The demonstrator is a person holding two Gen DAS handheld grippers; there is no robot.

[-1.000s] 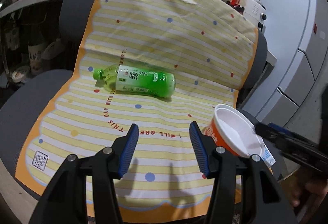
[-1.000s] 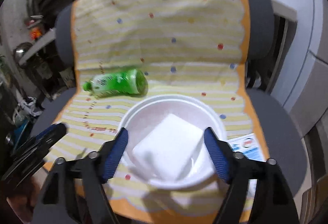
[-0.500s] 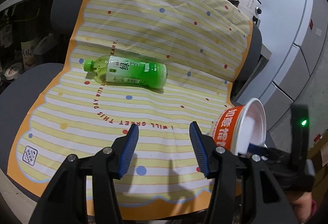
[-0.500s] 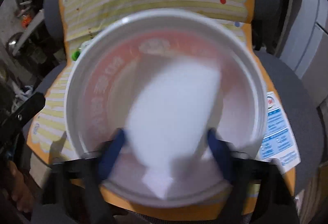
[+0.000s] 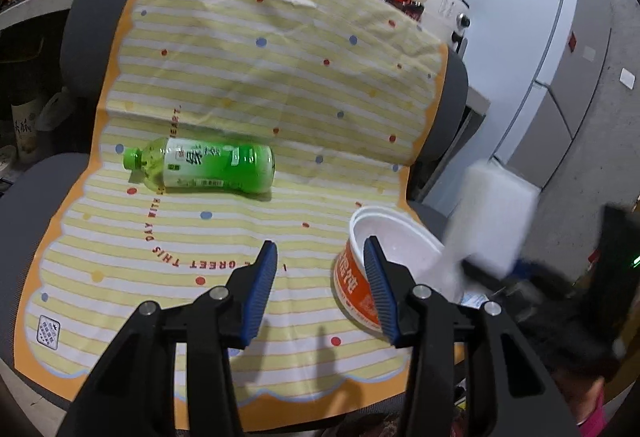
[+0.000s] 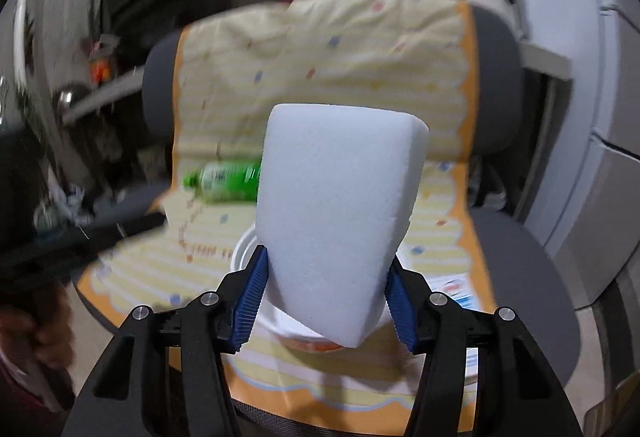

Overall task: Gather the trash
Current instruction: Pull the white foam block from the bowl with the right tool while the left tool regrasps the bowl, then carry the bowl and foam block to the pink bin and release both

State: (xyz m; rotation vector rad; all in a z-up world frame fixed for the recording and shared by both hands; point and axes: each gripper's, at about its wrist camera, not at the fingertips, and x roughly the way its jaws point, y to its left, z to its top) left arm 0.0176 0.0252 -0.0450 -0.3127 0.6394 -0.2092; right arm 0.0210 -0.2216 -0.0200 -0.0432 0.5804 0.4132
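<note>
Right wrist shows right tool (image 6: 326, 301) clamping white foam block (image 6: 336, 213); left tool (image 5: 320, 289) gapes empty.

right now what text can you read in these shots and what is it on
"THIS DAY WITH", "GREET", "HEART.": curved red print on the striped cloth.
Bottle label: Chinese characters and a barcode, too small to read.
Orange cup: white characters, not legible.
Leaflet beside cup: blurred.

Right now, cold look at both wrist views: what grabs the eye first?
The white foam block clamped in the right gripper fills the right wrist view, held above the orange instant-noodle cup. Next, the green tea bottle lying on its side on the striped yellow cloth over the chair; the left gripper is open, empty.
</note>
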